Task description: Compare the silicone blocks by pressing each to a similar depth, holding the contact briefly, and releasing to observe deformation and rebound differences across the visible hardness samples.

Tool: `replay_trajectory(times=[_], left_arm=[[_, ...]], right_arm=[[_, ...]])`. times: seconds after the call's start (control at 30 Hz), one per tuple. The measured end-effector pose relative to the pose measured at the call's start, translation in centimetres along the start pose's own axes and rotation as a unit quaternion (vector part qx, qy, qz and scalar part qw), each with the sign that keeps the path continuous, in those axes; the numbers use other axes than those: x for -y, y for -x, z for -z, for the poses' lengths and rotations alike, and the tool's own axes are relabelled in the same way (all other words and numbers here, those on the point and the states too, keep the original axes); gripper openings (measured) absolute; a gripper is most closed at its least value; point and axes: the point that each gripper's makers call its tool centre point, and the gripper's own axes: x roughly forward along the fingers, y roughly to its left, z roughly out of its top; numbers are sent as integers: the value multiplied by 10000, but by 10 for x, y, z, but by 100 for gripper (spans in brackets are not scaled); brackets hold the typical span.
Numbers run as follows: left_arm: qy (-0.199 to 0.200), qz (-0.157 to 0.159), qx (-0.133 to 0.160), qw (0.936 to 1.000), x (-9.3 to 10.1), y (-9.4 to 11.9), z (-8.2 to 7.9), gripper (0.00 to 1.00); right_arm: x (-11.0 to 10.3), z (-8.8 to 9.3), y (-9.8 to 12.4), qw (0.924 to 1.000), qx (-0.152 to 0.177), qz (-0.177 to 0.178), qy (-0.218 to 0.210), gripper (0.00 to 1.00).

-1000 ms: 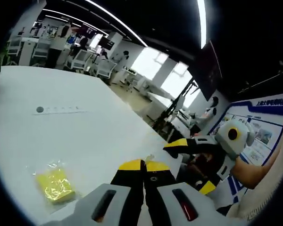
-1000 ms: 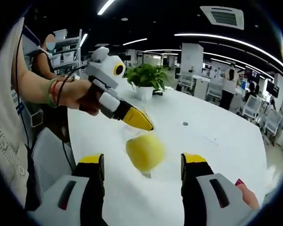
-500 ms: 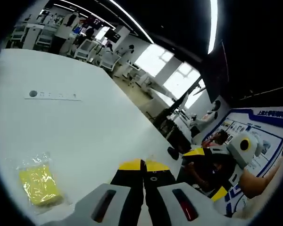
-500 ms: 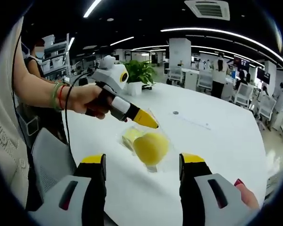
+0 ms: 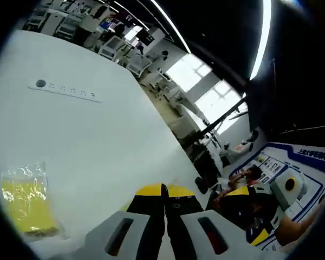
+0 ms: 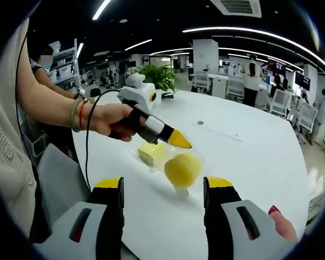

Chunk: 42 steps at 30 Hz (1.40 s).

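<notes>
In the right gripper view, two yellow silicone pieces lie on the white table (image 6: pixel 249 157): a squarish block (image 6: pixel 150 154) in clear wrap and a rounded one (image 6: pixel 182 169) just right of it. A hand holds my left gripper (image 6: pixel 182 141), shut, with its yellow tip just above the rounded piece; I cannot tell whether they touch. My right gripper (image 6: pixel 163 184) stands open in front of the pieces, nothing between its jaws. In the left gripper view, the shut left gripper (image 5: pixel 162 189) points across the table, a bagged yellow block (image 5: pixel 23 203) lies at the left, and the open right gripper (image 5: pixel 248 214) shows at the lower right.
A potted plant (image 6: pixel 160 77) stands at the table's far end. A marked strip with a dark dot (image 5: pixel 64 90) lies farther out on the table. A grey chair (image 6: pixel 54 179) sits at the near left table edge. Desks, chairs and people fill the room behind.
The hand with the left gripper has come further in, its tip now over the rounded piece. Both views have shifted with the hands. The right gripper stays open.
</notes>
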Motion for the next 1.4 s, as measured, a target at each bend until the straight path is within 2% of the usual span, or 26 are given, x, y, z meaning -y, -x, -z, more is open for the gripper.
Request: replay_trajectory(times=[0.17,0.33,0.43,0.53,0.6,0.67,0.7,0.77,0.87,1.07,1.27,1.4], left_arm=[[345,-95,283,9990,-15,-6,-7,0],[860,-335,649,9936,-41,-10,-17,0],[1019,-379,744,9913,-50,-13,-20,0],[1220,-558,844,9874,-66,-16,-22,0],[1199,-688,861,9866,-76,-17,-22,0],[1255,-814,844,9851,-88,-18,-21,0],[1265,-819,825,9851,-91,-19,-20,0],[1190,-1087,657,9847,-108,-20,-16,0],[1106,-1235,506,9849,-120,-23,-14,0],[1149,-1370,373,9832,-134,-26,-11,0],[976,-1902,78,9769,-155,-26,0,0],[967,-1938,71,9762,-157,-27,0,0]], right_arm=[[3,1,-1,10000,0,-44,-38,54],[5,3,-4,9999,-13,-84,-67,53],[4,11,-10,9998,-131,-155,-57,53],[5,15,-13,9996,-172,-179,-165,53],[6,16,-16,9994,-194,-179,-240,53],[4,14,-18,9992,-90,-226,-311,53],[3,15,-19,9991,-105,-235,-329,53],[3,19,-22,9991,-151,-240,-328,52],[4,25,-24,9987,-236,-260,-359,51],[8,27,-25,9985,-278,-241,-414,51],[8,27,-28,9983,-267,-250,-454,50],[5,26,-29,9981,-246,-296,-480,50]])
